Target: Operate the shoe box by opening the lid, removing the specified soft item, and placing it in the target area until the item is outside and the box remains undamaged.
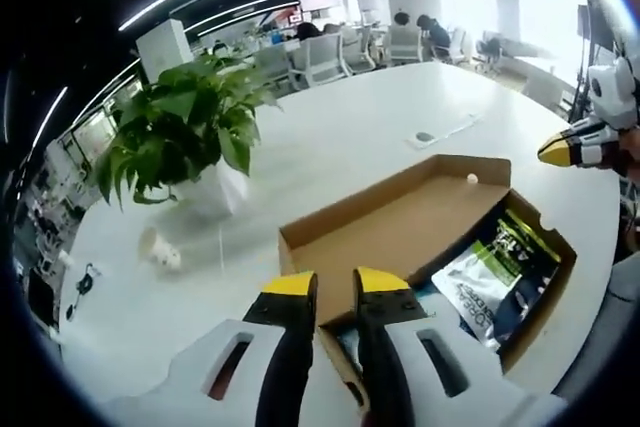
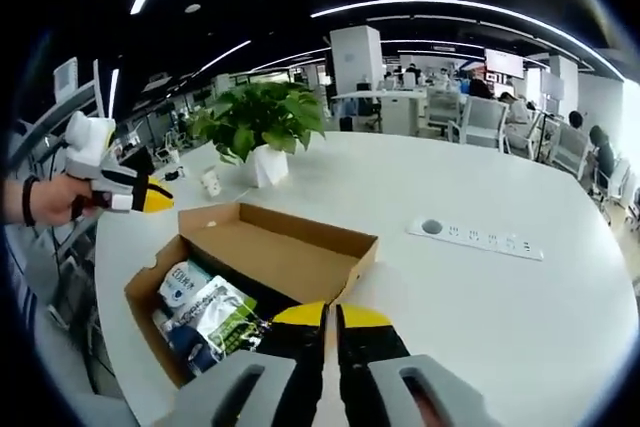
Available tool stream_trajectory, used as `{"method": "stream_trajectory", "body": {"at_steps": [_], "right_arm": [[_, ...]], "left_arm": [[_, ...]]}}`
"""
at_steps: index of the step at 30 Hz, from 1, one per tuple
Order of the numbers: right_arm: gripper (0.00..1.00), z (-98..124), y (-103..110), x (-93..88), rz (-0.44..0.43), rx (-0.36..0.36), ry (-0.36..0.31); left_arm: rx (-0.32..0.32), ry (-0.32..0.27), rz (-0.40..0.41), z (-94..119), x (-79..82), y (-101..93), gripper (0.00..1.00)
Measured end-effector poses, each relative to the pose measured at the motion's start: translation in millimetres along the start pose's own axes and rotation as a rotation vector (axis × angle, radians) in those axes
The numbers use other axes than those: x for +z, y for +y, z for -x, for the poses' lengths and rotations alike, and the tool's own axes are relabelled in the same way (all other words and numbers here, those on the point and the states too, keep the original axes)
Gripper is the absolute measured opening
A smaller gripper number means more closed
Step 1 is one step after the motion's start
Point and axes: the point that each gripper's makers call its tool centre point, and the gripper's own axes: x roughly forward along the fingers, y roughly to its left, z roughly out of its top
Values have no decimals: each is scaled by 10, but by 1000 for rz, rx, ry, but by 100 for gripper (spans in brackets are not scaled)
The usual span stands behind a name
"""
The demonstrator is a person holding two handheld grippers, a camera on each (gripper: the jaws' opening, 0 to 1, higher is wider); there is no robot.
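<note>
Room: open office, white worktop (image 2: 520,307).
Shoe box (image 1: 400,232): lid already opened, soft packets (image 1: 495,272) seen inside.
Left gripper (image 1: 335,285): jaws slightly apart, empty.
Right gripper (image 2: 332,315): jaws together, empty.
Left: removal, placement.

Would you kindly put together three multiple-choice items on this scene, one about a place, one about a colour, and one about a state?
1. Where does the potted plant stand?
A. inside the shoe box
B. on the white table, beyond the shoe box
C. on a chair

2. What colour are the gripper tips?
A. yellow
B. red
C. blue

3. What state is the shoe box in?
A. taped shut
B. crushed flat
C. open, lid folded back, packets inside

Answers:
1 B: it rests on the table behind the box's far edge.
2 A: the left gripper and right gripper both end in yellow.
3 C: the packets lie exposed beside the flat lid.
</note>
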Motion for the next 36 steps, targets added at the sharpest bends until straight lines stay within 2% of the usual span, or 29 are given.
{"method": "stream_trajectory", "body": {"at_steps": [16,25,36], "right_arm": [[7,266,460,-269,51,99,-14],[14,349,705,-353,81,161,-31],[20,418,851,-369,111,209,-54]], "left_arm": [[-58,-11,28,411,-304,-451,18],[-78,-7,34,533,-470,-622,20],[-111,-5,35,600,-613,-754,25]]}}
